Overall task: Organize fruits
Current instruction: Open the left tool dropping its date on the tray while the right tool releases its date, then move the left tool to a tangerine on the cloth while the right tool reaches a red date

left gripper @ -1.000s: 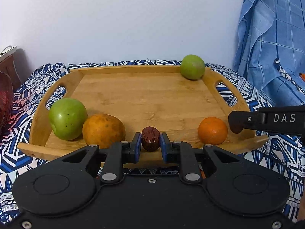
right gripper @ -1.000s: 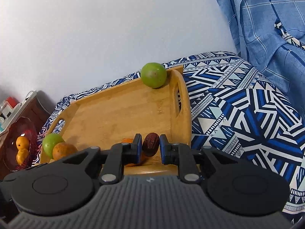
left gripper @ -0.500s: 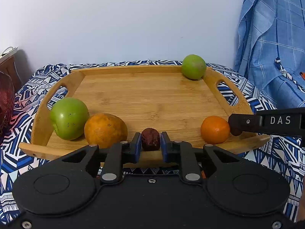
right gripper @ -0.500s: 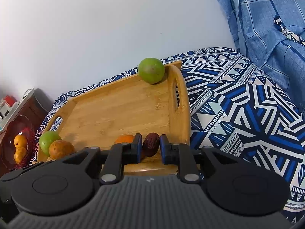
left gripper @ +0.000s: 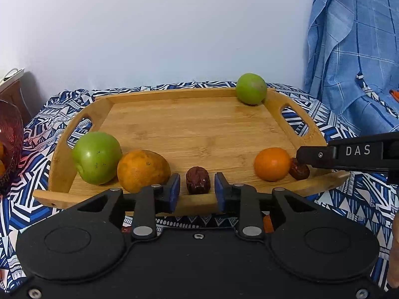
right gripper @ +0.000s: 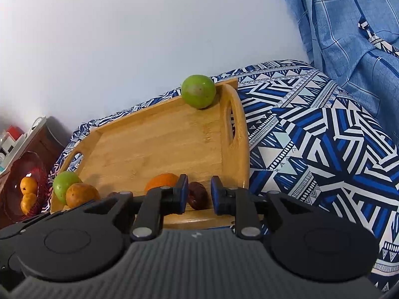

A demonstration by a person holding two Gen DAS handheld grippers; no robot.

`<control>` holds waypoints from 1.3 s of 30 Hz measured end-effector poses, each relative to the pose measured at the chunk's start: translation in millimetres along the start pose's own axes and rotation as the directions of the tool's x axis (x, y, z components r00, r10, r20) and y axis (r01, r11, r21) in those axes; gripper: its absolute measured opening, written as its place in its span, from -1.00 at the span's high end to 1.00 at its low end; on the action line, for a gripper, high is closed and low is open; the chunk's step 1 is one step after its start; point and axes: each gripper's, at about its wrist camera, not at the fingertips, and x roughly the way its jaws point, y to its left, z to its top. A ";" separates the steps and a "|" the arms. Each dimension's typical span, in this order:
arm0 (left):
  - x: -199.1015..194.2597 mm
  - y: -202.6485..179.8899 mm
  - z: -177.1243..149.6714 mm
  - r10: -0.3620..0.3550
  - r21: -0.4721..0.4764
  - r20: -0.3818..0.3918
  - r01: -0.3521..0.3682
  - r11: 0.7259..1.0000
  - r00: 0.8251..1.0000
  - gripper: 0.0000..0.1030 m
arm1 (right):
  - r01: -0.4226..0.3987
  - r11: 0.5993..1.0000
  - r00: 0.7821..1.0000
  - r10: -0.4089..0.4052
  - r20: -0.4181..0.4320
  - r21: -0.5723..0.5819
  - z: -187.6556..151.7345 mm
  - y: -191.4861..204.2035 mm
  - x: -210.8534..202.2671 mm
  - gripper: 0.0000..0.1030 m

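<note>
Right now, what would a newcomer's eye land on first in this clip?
The wooden tray on the blue patterned cloth, with fruit along its near edge: a green apple and an orange stand out. Each gripper has a dark date between jaws that have just been opening: the left gripper around one date, the right gripper around another.

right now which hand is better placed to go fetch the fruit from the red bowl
Left. The left gripper sits mid-tray with its jaws just opened off its date, nearer the red bowl. The right gripper is at the tray's far end.
</note>
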 end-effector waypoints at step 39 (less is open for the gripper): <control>-118.4 86.6 -23.3 0.080 -0.110 0.094 -0.070 0.991 0.992 -0.51 | -0.055 0.984 0.990 0.076 0.117 -0.170 -33.1 48.6 -48.9 -0.80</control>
